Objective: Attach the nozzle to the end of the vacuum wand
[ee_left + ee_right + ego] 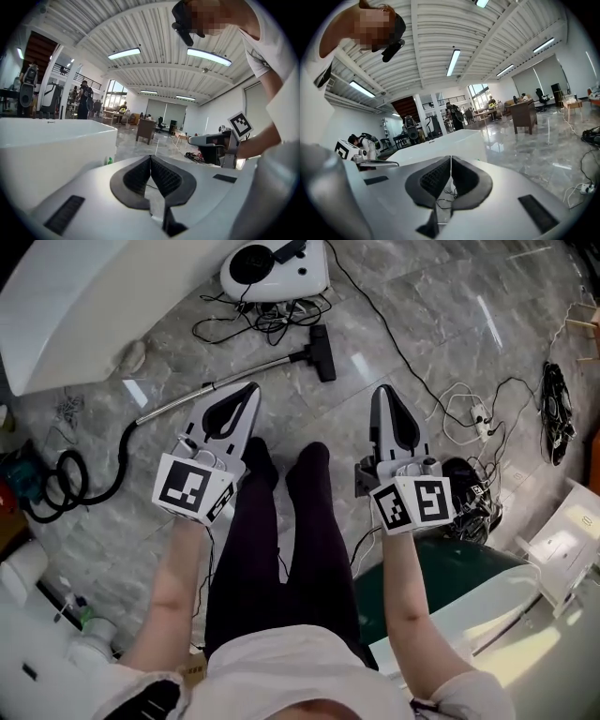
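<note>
The vacuum wand [178,401] is lying flat on the grey floor [422,324]. Its long axis is running diagonally in the head view, from the black hose [56,486] at lower left up to the black nozzle [322,352]. The nozzle is sitting crosswise at the wand's upper-right tip, near the white vacuum body [277,268]. The person is holding the left tongs [249,390] and right tongs [382,392] above the floor, each pressed together on nothing and pointing forward.

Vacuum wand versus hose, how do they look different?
The vacuum wand is a straight, silvery tube; the hose is black and curls into loops. The wand ends at the black nozzle; the hose trails toward the left edge. Both lie on the floor, joined.
</note>
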A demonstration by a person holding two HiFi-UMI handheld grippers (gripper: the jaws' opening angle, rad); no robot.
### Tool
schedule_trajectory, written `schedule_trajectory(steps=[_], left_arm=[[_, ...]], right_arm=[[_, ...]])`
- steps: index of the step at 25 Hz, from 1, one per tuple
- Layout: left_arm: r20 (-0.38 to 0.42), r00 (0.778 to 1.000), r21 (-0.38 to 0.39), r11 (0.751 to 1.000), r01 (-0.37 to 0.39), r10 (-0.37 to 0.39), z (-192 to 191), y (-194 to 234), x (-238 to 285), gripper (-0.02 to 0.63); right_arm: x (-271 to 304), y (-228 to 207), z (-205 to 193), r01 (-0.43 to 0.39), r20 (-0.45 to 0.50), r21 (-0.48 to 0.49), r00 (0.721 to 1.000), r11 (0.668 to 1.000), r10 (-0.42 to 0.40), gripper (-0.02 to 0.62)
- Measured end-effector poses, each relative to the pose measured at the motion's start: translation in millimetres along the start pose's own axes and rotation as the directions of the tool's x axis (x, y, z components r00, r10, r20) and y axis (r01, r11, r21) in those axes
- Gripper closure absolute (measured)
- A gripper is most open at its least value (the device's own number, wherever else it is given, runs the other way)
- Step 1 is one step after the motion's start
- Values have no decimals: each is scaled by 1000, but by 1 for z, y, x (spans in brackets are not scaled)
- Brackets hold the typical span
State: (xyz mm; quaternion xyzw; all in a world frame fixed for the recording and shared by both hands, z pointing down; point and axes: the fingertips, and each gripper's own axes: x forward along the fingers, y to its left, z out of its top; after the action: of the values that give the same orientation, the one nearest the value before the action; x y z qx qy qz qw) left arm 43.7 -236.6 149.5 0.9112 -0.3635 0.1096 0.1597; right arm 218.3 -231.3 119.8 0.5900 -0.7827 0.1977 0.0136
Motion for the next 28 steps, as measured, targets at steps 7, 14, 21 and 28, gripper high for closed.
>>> schedule_trajectory(steps=[7,14,21,28], left_arm=[[16,999,59,998,30,-31,75,-55,-39,595],[53,999,81,997,7,-11,113,-83,-78,595],[81,997,75,997,-3,-3,121,-95,-103,595],[109,993,59,997,-40,34,122,-90,-113,595]], right_arm=[[-65,30,63,3,7,-35,1000,999,-3,578],[-104,49,89,32,44,25,998,999,-34,578],[-125,58,90,95,46,5,994,995,-95,579],[-125,53,97,138,52,44,989,989,-140,580]])
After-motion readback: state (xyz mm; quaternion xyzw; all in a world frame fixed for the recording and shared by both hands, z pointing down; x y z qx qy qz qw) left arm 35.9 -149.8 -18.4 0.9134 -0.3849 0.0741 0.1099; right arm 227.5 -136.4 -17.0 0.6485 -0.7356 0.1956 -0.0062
